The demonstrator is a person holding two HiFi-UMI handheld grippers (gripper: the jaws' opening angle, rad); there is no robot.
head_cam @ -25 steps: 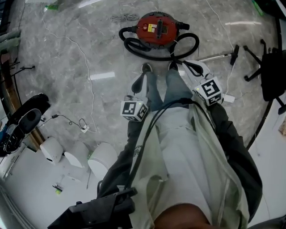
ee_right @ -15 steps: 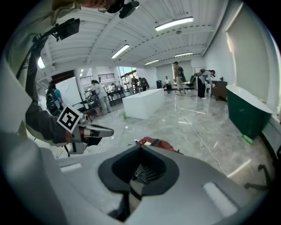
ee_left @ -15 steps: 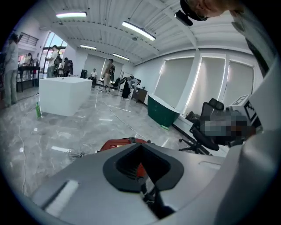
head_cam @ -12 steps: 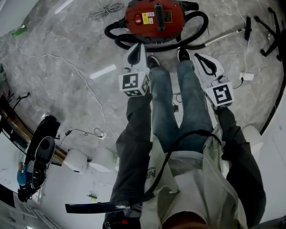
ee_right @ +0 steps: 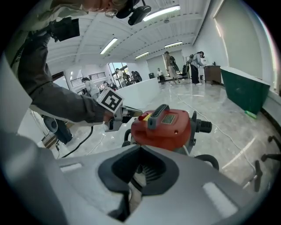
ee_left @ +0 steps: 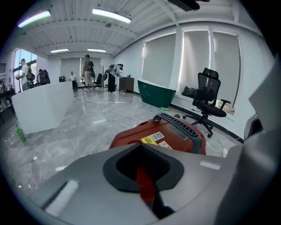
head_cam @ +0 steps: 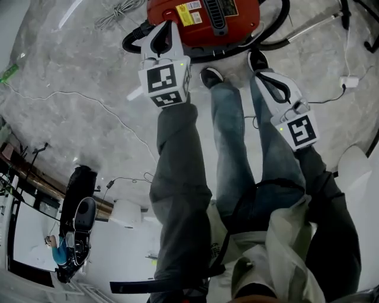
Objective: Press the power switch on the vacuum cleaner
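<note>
the left tongs (head_cam: 161, 32), closed into one blunt tip, hover at the red plastic vacuum cleaner (head_cam: 246, 15) on the grey marble floor (head_cam: 77, 65), probably ready to press down on it; the right tongs (head_cam: 260, 74), closed too, hang aside.

One vacuum cleaner (head_cam: 204, 21), one office chair (ee_left: 206, 94), two grippers: left gripper (head_cam: 164, 32), right gripper (head_cam: 265, 76).

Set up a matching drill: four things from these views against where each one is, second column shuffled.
1 red canister vacuum cleaner
2 left gripper
3 right gripper
4 black office chair

a alongside the right jeans leg
b by the window blinds
c ahead of the person's shoes
d tip at the vacuum cleaner's edge

Pairs: 1-c, 2-d, 3-a, 4-b
</note>
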